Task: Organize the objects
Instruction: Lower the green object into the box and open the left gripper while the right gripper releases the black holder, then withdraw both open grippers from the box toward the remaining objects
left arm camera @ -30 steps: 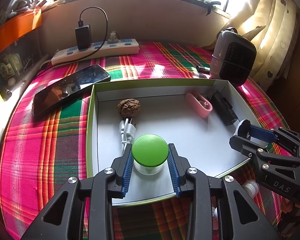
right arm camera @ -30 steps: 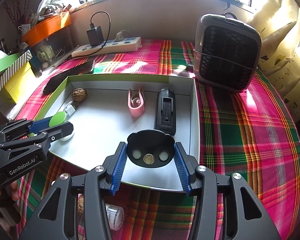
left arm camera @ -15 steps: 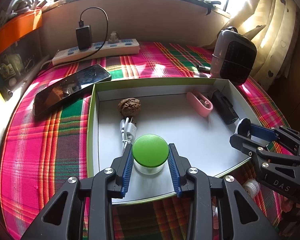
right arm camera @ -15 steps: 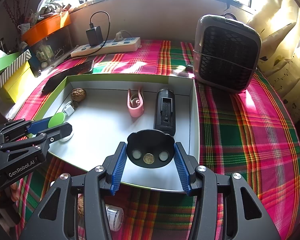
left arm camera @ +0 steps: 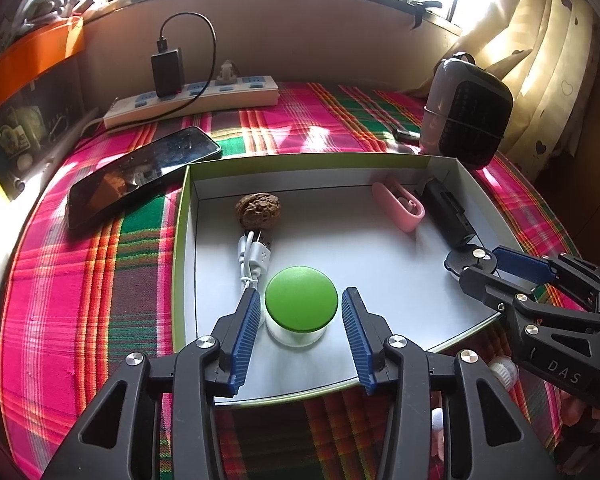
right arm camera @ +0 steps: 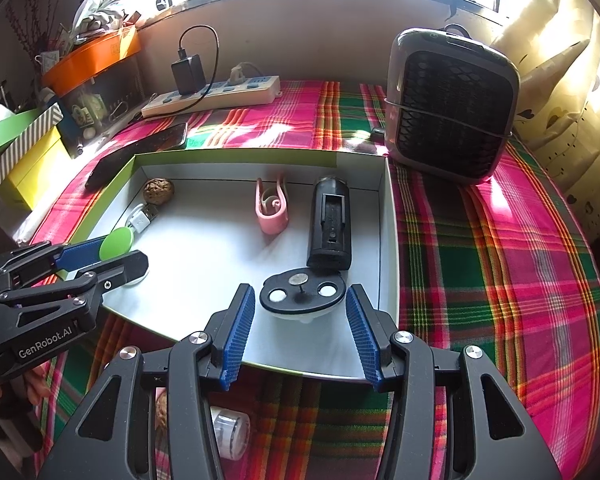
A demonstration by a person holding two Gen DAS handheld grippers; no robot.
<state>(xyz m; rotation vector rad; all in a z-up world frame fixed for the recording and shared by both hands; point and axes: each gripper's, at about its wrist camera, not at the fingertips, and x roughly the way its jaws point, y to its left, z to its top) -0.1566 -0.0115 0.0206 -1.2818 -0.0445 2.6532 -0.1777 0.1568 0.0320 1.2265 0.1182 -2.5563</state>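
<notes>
We hold our left gripper low over the near left part of the white tray. Its jaws are opening. The green-lidded jar stands on the tray floor between the blue pads, with a clear gap on its right side and only a thin gap on its left, so we think it has just been let go.

Our right gripper sits wide around the black disc at the near right of the tray. We see gaps on both sides, so the pads are not squeezing it.

What could go wrong? If we lift the left gripper crookedly, a pad could bump the jar and tip it onto the white cable just beside it. The right pads could push the disc into the black case it nearly touches.

A walnut and a pink clip lie at the far side of the tray.

The tray rests on a bright pink and green checked cloth. A phone, a power strip and a small black heater sit on it too. Sunny windows and a curtain are behind.
</notes>
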